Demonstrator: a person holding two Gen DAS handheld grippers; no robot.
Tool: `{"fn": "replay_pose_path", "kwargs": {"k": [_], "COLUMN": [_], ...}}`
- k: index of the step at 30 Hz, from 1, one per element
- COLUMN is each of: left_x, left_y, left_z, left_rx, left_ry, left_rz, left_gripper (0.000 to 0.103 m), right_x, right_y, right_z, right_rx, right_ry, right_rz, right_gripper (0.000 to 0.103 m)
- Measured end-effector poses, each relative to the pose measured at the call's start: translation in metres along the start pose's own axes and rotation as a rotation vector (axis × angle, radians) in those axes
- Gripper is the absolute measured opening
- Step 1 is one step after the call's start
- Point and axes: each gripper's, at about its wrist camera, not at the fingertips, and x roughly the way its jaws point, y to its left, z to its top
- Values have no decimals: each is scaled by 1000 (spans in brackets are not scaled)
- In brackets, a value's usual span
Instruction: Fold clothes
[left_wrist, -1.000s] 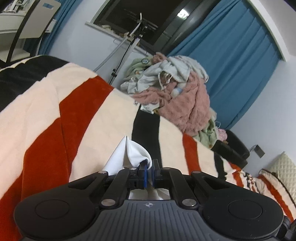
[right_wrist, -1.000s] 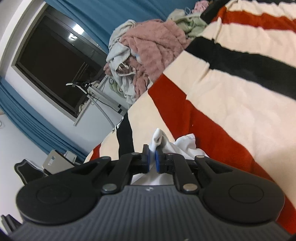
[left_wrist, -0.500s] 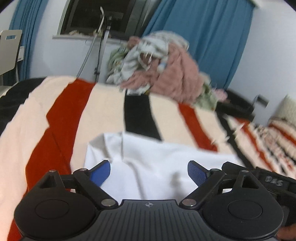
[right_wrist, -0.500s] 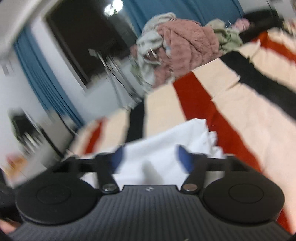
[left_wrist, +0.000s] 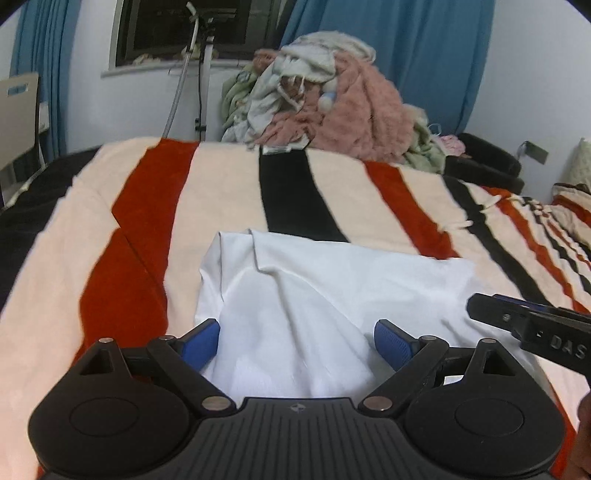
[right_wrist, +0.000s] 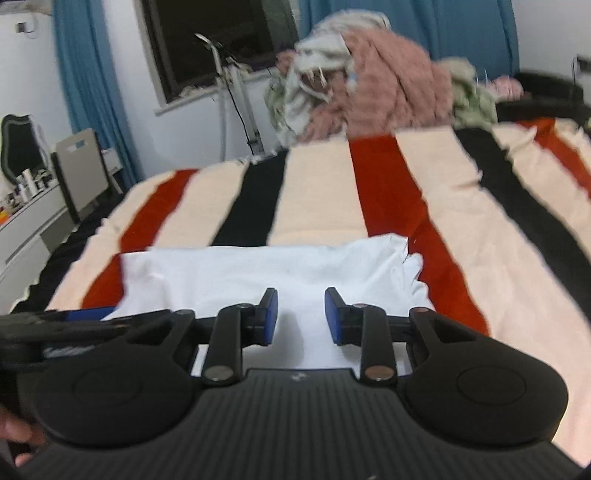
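Left gripper (left_wrist: 295, 341) low over white garment (left_wrist: 314, 288), fingers spread wide, empty. Right gripper (right_wrist: 301, 317) level alongside, fingers partly apart, empty. Garment flat on striped bed (left_wrist: 221, 192).

1. The left gripper (left_wrist: 295, 341) is level, its jaws spread wide with nothing between the blue pads.
2. The right gripper (right_wrist: 301, 315) sits just beside it, jaws parted to a narrower gap and holding nothing.
3. Each gripper shows at the edge of the other's view.
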Motion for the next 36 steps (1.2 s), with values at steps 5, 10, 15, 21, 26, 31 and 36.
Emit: {"fn": "replay_pose_path", "kwargs": {"k": [5,10,15,21,26,31,36], "left_x": [-23,-30,-62,-91,-47,-25,-24], "left_y": [-13,-4,5,20,38,62,69], "left_z": [-20,-35,-41,-56,-68,-67,-70], "left_rx": [65,-26,-85,-275,-482,-711,-754], "left_ry": [10,52,45,102,212,131,98], "left_rz": [19,5,-27,-236,-269,-279,-252], "left_gripper": [91,91,91,95,93,78,46], "right_x": [-42,-26,-26,-27,-26,-26,-28], "right_y": [12,-3,-6,-4,-2,-2,-3], "right_z": [-17,-42,-44,-44,-44,-44,-43], "right_rx": [-66,20,30,42,47,63,94], "right_ry": [-15,110,99,102,103,100,93], "right_rz": [-42,-64,-61,-67,-74,-76,-78], "right_gripper": [31,30,29,29,29,29,30]}}
